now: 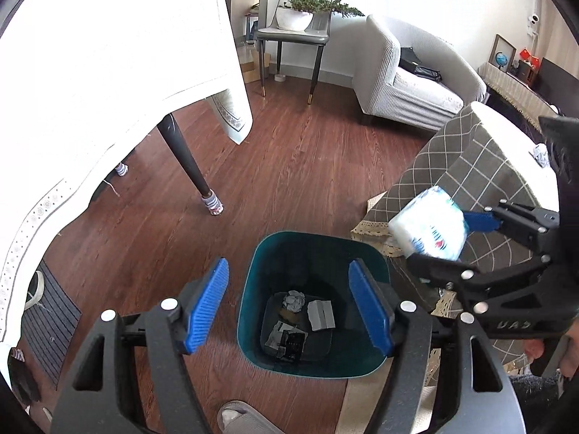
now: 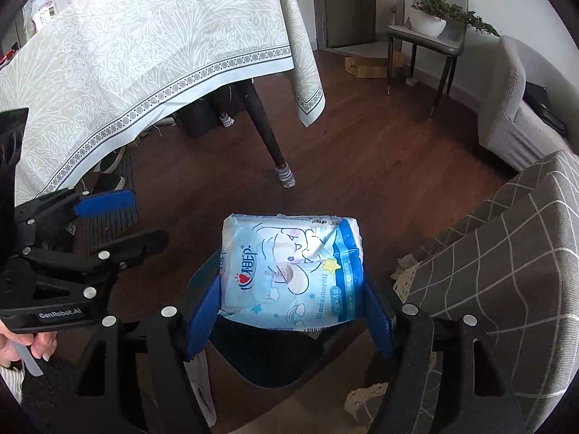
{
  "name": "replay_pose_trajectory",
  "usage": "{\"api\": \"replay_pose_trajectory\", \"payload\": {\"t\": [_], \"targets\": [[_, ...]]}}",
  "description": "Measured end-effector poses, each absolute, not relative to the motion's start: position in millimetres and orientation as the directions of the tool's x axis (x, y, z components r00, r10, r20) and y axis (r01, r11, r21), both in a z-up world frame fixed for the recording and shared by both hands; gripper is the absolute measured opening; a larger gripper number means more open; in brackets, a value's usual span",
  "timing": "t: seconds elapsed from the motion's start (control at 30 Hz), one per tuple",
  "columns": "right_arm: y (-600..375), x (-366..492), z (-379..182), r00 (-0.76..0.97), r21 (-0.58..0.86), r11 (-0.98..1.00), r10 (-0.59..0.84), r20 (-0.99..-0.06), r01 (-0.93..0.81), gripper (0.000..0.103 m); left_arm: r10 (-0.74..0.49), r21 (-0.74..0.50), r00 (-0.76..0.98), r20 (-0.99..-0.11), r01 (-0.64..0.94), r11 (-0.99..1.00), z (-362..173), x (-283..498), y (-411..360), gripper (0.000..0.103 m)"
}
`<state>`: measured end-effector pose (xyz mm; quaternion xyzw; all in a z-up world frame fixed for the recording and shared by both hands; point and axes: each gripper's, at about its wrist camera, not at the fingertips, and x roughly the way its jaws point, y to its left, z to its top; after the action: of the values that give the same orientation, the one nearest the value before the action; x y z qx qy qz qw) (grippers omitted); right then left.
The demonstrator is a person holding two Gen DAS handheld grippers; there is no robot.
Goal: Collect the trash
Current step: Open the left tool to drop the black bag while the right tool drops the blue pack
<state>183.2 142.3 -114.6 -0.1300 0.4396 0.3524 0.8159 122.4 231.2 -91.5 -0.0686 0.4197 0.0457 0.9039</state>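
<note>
Since right gripper [image 2: 289, 311] clamps pack [image 2: 291, 271] above bin [image 1: 311, 300], left gripper [image 1: 289, 303] gapes empty at 9 o'clock.

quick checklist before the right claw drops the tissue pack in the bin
1. Pack gripped: ok. The right claw is shut on the tissue pack, a blue pad on each side.
2. Bin mouth open: ok. The teal bin has no lid on it; crumpled paper and scraps lie at the bottom.
3. Room in the bin: ok, mostly empty.
4. Pack over the bin: cannot tell. From the left wrist view it looks above the bin's right rim, beside the checked cloth.
5. Left claw out of the way: not ok. It is open, empty and over the bin mouth.
</note>
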Motion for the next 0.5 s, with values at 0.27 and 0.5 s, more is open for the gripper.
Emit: {"api": "replay_pose_trajectory", "payload": {"t": [0.27,0.5], "targets": [[155,180,-141,0.316,0.109,0.707,0.441,-0.84,-0.699,0.071,0.057,-0.091,0.696,-0.716,-0.174,0.981,-61,113,236,0.064],[169,182,-164,0.226,0.201,0.702,0.465,-0.856,-0.683,0.072,0.067,-0.097,0.737,-0.672,-0.178,0.979,-33,103,236,0.054]]}}
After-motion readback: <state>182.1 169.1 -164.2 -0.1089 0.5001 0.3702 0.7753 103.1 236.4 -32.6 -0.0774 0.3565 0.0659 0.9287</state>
